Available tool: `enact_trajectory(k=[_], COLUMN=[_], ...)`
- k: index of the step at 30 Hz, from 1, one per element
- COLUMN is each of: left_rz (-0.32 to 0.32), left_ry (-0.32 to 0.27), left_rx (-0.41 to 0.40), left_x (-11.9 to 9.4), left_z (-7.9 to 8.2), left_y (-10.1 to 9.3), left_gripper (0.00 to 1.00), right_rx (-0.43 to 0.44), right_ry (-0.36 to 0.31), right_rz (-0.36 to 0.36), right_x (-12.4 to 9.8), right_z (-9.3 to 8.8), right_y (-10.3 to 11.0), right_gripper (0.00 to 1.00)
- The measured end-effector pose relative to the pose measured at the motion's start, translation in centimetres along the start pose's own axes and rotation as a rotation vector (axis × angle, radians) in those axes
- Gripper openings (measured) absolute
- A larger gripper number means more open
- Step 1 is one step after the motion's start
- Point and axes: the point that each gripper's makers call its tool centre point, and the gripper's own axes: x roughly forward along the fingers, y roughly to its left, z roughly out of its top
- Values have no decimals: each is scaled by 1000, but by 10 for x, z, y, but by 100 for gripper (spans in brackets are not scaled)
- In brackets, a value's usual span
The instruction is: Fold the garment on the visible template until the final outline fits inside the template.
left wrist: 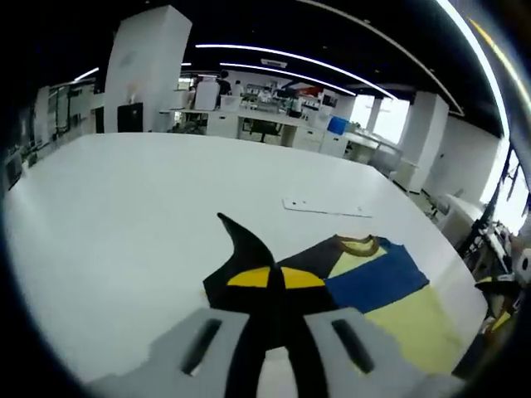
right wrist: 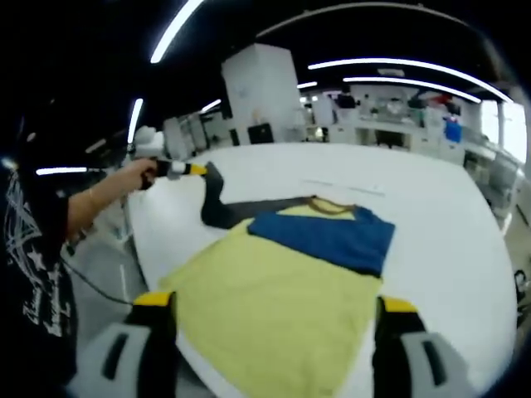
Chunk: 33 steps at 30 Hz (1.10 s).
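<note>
A T-shirt with a yellow body (right wrist: 274, 282), a blue band (left wrist: 390, 282) and a brown collar (left wrist: 358, 244) lies flat on the white table (left wrist: 124, 215). My left gripper (left wrist: 275, 280) is shut on its black sleeve (left wrist: 241, 240), which stands up in a point above the jaws. The right gripper view has that same gripper (right wrist: 192, 170) in a person's hand at the table's left edge, pulling the sleeve (right wrist: 214, 199) outward. My right gripper (right wrist: 274, 303) is open, jaws wide apart on either side of the yellow hem. A thin flat template sheet (left wrist: 325, 207) lies beyond the collar.
The person's arm (right wrist: 99, 199) and dark shirt are at the left of the right gripper view. The table's far half (right wrist: 448, 215) is bare white. A white pillar (left wrist: 145, 70) and workbenches (left wrist: 265, 124) stand behind the table.
</note>
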Motion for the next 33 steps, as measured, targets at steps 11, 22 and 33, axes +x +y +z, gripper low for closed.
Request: enact_trajectory(k=[11, 22, 33], left_rz=[-75, -139, -210], left_ry=[6, 31, 32], left_rx=[15, 34, 46], left_x=[15, 28, 45], left_z=[3, -1, 2], left_y=[-42, -77, -115], left_gripper=[0, 0, 0], right_rx=[-13, 1, -10], right_ry=[-3, -15, 3], right_rz=[14, 21, 25], right_x=[1, 0, 1], right_z=[0, 1, -3], right_y=[4, 6, 5], right_gripper=[99, 99, 99])
